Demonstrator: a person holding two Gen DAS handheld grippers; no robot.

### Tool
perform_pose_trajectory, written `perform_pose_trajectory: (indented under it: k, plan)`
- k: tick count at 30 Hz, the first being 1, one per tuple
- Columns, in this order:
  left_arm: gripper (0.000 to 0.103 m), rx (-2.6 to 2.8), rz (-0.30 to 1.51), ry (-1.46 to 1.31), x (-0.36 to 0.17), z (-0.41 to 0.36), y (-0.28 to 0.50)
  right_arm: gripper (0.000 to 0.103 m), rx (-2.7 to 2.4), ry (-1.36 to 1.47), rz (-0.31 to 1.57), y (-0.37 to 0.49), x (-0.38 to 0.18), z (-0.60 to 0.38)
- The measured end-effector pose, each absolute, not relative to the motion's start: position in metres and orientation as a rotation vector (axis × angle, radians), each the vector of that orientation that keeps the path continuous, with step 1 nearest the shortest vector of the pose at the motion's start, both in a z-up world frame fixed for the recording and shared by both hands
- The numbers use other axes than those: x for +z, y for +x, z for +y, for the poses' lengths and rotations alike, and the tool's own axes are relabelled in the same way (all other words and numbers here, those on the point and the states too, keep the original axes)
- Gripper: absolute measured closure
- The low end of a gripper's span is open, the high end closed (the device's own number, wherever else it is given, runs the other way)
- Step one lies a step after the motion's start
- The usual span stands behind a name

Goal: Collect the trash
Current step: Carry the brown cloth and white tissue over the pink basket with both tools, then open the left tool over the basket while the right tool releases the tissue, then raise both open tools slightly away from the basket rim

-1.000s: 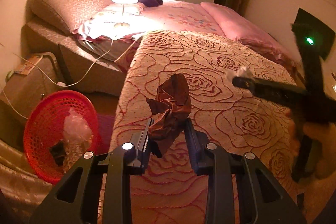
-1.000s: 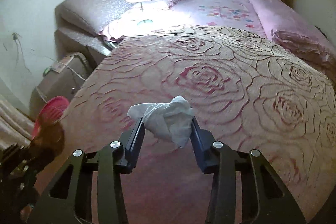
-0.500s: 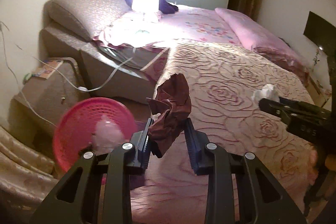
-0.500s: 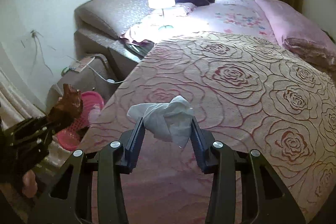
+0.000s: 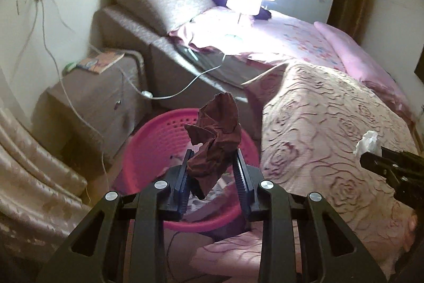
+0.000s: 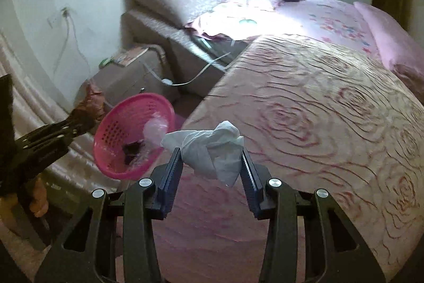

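The left tongs (image 5: 212, 166) clench a crumpled brown wrapper (image 5: 216, 139) directly above the pink basket (image 5: 159, 139) on the floor beside the bed (image 5: 331, 123). The right tongs (image 6: 212, 163) grip a wadded white tissue (image 6: 212, 150) over the bed's edge, just right of the basket.

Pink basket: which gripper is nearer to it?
Left. The left gripper with its brown wrapper hangs over the pink basket; the right gripper holds tissue above the bed.
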State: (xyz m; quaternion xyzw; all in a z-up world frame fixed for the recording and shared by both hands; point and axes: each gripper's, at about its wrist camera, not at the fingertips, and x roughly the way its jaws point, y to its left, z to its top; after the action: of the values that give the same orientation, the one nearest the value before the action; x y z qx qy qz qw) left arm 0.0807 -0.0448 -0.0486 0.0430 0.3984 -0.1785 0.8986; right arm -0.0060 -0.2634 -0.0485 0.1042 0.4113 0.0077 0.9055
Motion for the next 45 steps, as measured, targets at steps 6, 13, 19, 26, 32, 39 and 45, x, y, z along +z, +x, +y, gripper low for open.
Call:
perform_pose_trajectory:
  k: [6,13,19,26,32,39,45]
  plan:
    - [0.074,-0.347,0.866,0.077,-0.067,-0.030,0.093,0.061,0.071,0.198,0.881,0.023,-0.053,-0.237]
    - [0.074,-0.323,0.900,0.060,-0.080,-0.018,0.105,0.061,0.142,0.196,0.922,0.058,-0.060,-0.208]
    - [0.073,-0.312,0.916,0.036,-0.086,-0.010,0.112,0.061,0.180,0.192,0.966,0.085,-0.072,-0.187]
    - [0.059,-0.304,0.907,0.035,-0.085,-0.003,0.116,0.059,0.209,0.199,1.008,0.102,-0.085,-0.174]
    - [0.035,-0.271,0.878,0.011,-0.078,0.008,0.118,0.039,0.221,0.248,1.006,0.107,-0.087,-0.173]
    - [0.028,-0.233,0.856,-0.014,-0.068,0.020,0.120,0.033,0.230,0.273,0.985,0.101,-0.079,-0.173]
    - [0.025,-0.225,0.828,0.019,-0.062,0.016,0.114,0.020,0.176,0.264,0.915,0.082,-0.061,-0.183]
